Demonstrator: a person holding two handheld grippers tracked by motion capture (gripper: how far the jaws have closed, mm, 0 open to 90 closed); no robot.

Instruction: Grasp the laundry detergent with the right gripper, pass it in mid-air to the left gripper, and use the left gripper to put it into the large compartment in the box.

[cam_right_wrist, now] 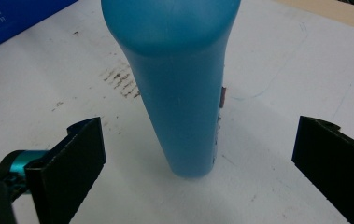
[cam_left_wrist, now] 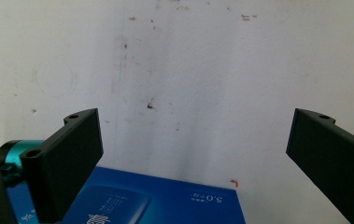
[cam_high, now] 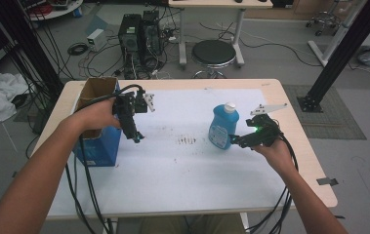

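Note:
A blue bottle (cam_high: 224, 128) with a white cap stands upright right of the table's middle. In the right gripper view its blue body (cam_right_wrist: 179, 84) rises straight ahead, in line with the gap between the jaws. My right gripper (cam_high: 235, 141) (cam_right_wrist: 200, 128) is open and low beside the bottle's base, with nothing between its jaws. My left gripper (cam_high: 136, 137) (cam_left_wrist: 193, 126) points down at the white table cover (cam_high: 173, 165), open and empty. It hangs just right of a blue box (cam_high: 97, 148) (cam_left_wrist: 156, 200) with an open brown top.
Dark smudges (cam_high: 187, 141) mark the cover between the two grippers. Cables trail from both grippers over the near edge. Beyond the table's far edge stand a round black stool (cam_high: 214, 52) and computer towers (cam_high: 138, 31). A black frame post (cam_high: 341, 53) rises at the right.

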